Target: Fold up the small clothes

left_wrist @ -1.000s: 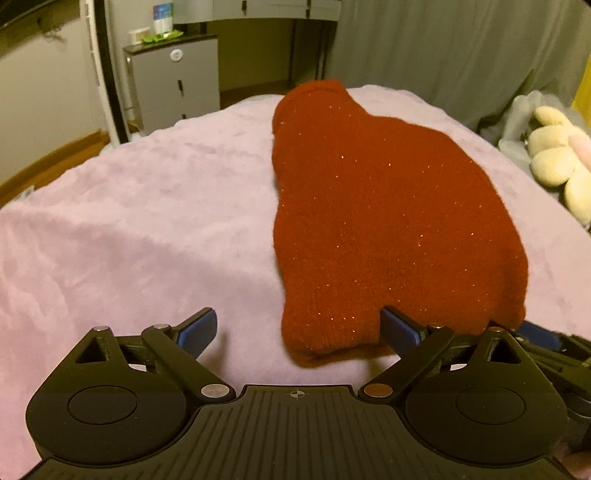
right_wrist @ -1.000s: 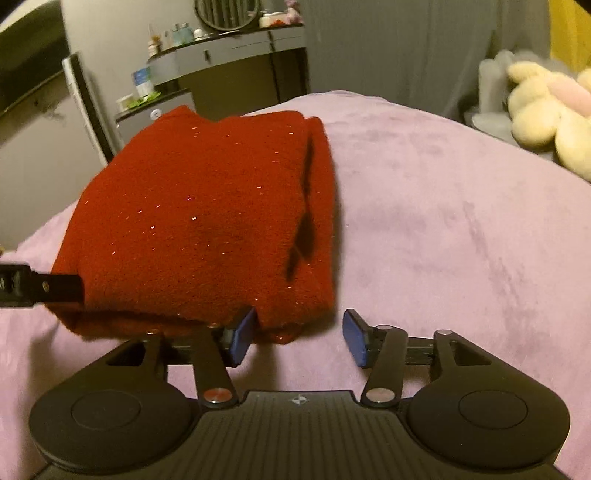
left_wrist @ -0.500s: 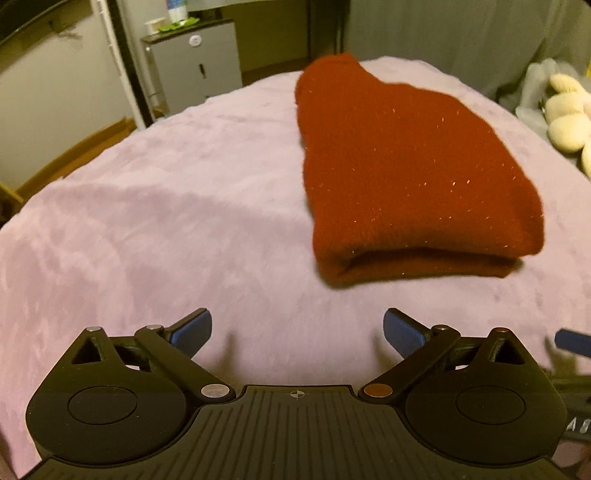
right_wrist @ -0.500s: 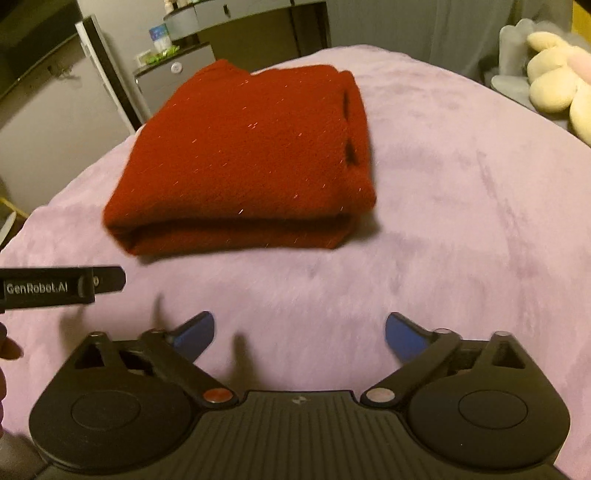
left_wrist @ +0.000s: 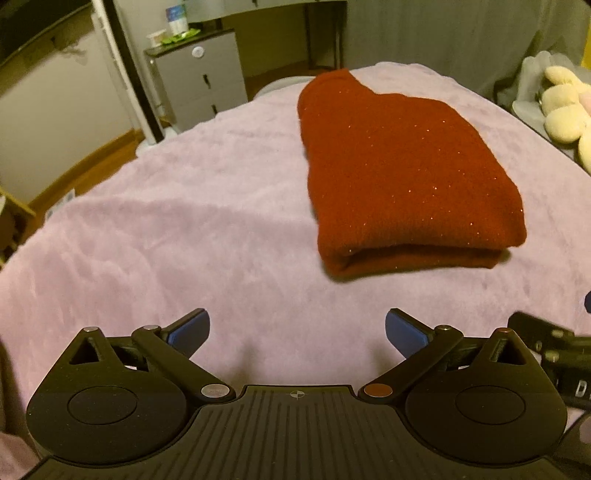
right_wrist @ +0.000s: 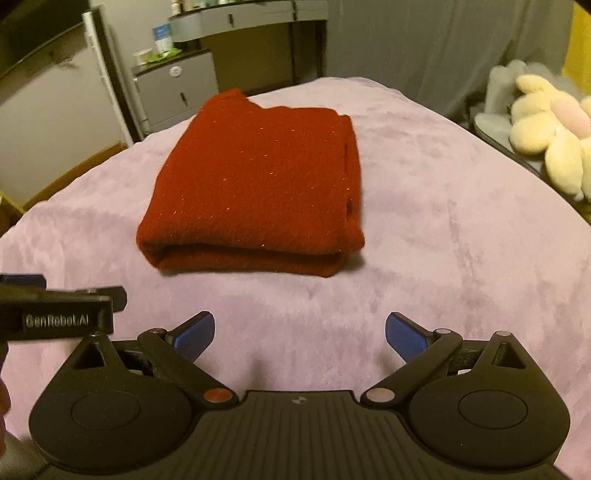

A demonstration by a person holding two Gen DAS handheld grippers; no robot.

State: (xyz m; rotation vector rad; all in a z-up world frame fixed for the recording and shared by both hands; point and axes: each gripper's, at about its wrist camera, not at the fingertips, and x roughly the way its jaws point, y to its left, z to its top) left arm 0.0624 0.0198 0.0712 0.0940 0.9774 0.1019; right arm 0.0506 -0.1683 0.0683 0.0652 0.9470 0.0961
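A dark red knitted garment (left_wrist: 399, 173) lies folded into a thick rectangle on the lilac blanket (left_wrist: 166, 236), its doubled edge toward me. In the right wrist view the same red garment (right_wrist: 258, 184) sits ahead, slightly left of centre. My left gripper (left_wrist: 297, 330) is open, its blue pads wide apart over bare blanket, short of the garment's near-left corner. My right gripper (right_wrist: 300, 334) is open too, nothing between its pads, a little back from the folded edge. The left gripper's black body (right_wrist: 55, 317) shows at the left edge of the right wrist view.
A grey drawer cabinet (left_wrist: 199, 77) stands beyond the far edge of the blanket, with a dark desk (right_wrist: 251, 22) and grey curtain behind. Cream plush toys (right_wrist: 546, 136) lie at the right. Wooden floor (left_wrist: 88, 170) shows at the left.
The right gripper's jaws spread wide and let go of the garment's near edge. Both grippers pulled back and up, so the folded garment now lies farther ahead.
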